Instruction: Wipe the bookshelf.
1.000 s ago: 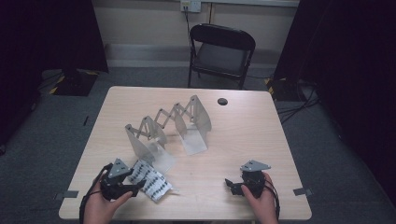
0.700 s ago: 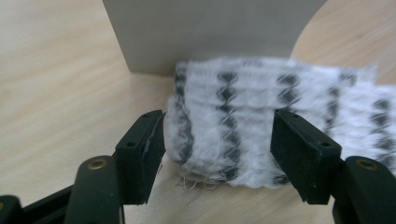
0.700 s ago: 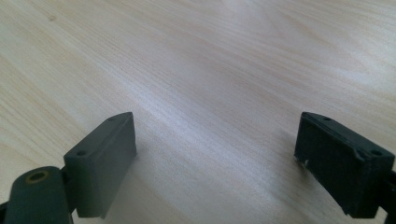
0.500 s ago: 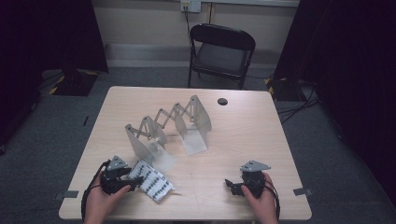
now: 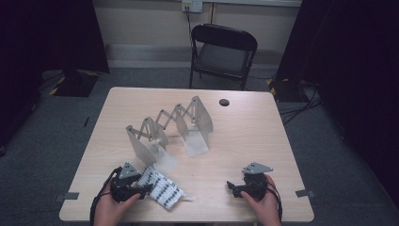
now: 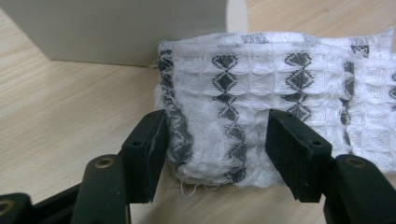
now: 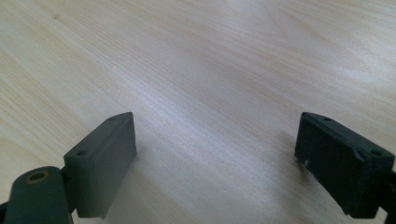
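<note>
My left gripper [image 6: 215, 149] has its jaws part-open around the near end of the folded cloth [image 6: 261, 93], pads not yet pressing. The cloth lies on the desk [image 5: 244, 141] just in front of the accordion rack [image 5: 169, 127]. If I close now I may pinch only the top fold. My right gripper [image 7: 215, 163] rests wide and empty, well right of the rack.

Waffle-weave cloth [image 6: 261, 98], matt wood table [image 7: 210, 60]
</note>
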### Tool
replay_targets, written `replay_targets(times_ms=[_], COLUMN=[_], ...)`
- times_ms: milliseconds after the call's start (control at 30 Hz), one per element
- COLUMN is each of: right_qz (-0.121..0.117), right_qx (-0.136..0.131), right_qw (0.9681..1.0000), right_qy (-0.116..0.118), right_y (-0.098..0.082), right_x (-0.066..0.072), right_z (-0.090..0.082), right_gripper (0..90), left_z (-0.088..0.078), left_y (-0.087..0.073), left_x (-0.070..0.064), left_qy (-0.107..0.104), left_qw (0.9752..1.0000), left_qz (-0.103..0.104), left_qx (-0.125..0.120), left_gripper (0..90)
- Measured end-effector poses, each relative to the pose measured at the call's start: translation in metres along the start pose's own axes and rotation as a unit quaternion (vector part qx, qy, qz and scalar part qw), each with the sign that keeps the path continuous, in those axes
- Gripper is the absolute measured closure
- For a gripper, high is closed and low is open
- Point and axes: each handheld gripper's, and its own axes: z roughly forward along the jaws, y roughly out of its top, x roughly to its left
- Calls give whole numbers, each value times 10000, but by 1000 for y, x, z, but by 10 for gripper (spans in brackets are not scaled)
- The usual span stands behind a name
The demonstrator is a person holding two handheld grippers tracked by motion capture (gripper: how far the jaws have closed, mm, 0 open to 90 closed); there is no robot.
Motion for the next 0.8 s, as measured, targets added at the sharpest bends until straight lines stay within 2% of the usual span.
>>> replay_targets(times_ms=[200, 267, 300, 433, 600, 800], right_qz=[4, -176, -210, -227, -420, -541], right_qx=[35, 220, 228, 181, 102, 58], right_qw=[10000, 9996, 9995, 9995, 9987, 9981], right_qy=[-36, -86, -53, 127, 279, 285], right_y=[0, 5, 6, 11, 20, 32], right_x=[2, 7, 8, 17, 33, 45], right_z=[-1, -5, -6, -8, -6, -1], right_gripper=[133, 153, 154, 154, 156, 161], left_z=[4, 5, 6, 8, 11, 12], left_y=[3, 4, 5, 7, 9, 10], left_x=[-10, -15, -18, -22, -26, -27], left_qy=[-108, -173, -213, -253, -281, -265], left_qw=[9999, 9998, 9997, 9995, 9993, 9993], left_qz=[44, 119, 95, 170, 229, 260], left_qx=[7, 26, 30, 54, 47, 50], left_gripper=[396, 396, 396, 396, 396, 396])
